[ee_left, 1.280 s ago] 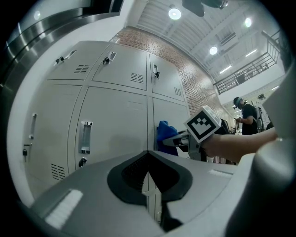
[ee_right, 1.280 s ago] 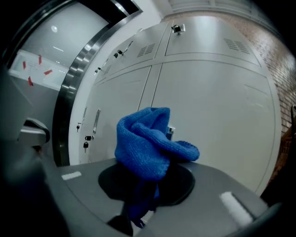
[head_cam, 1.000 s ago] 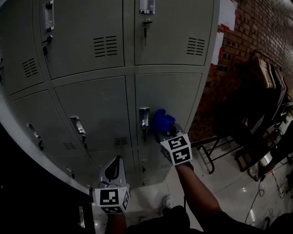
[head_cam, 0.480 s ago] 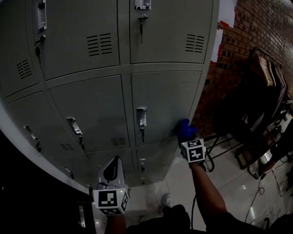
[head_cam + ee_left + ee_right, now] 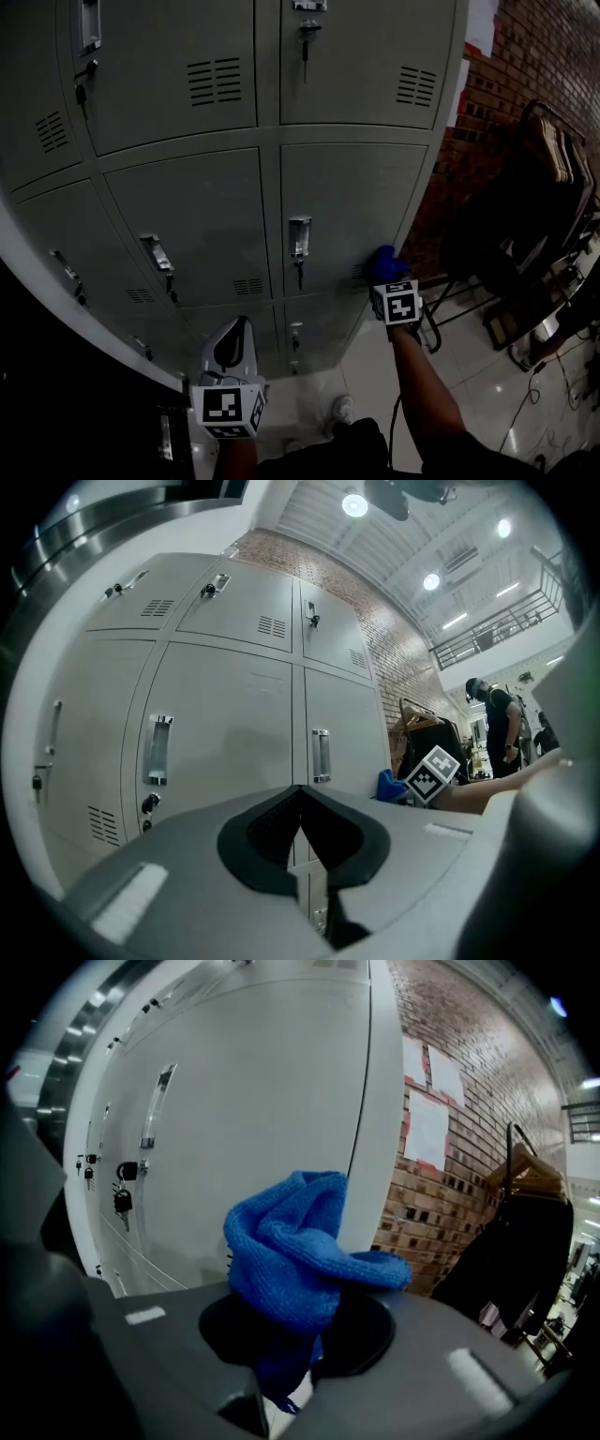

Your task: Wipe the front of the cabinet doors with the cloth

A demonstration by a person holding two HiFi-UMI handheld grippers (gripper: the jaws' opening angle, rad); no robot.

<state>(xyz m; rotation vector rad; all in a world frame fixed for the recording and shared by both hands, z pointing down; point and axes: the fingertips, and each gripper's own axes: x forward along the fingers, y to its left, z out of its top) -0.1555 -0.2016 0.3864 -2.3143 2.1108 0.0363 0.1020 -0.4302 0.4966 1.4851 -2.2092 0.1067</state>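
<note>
Mid-wipe: right gripper (image 5: 291, 1372) clenched on blue cloth (image 5: 300, 1241) at the lower right corner of the middle door (image 5: 342, 202), left gripper (image 5: 300, 855) closed and empty down low; next move probably sweeps left, skirting the handle (image 5: 298, 236).

I count one blue cloth (image 5: 300, 1241) and two tools, my right tool (image 5: 383, 281) and my left tool (image 5: 234, 330). Left of and above the cloth I see six cabinet doors (image 5: 347, 206), three to a row, plus parts of more below. Right of the cloth, two white papers (image 5: 427, 1129) hang on one brick wall (image 5: 450, 1190).
</note>
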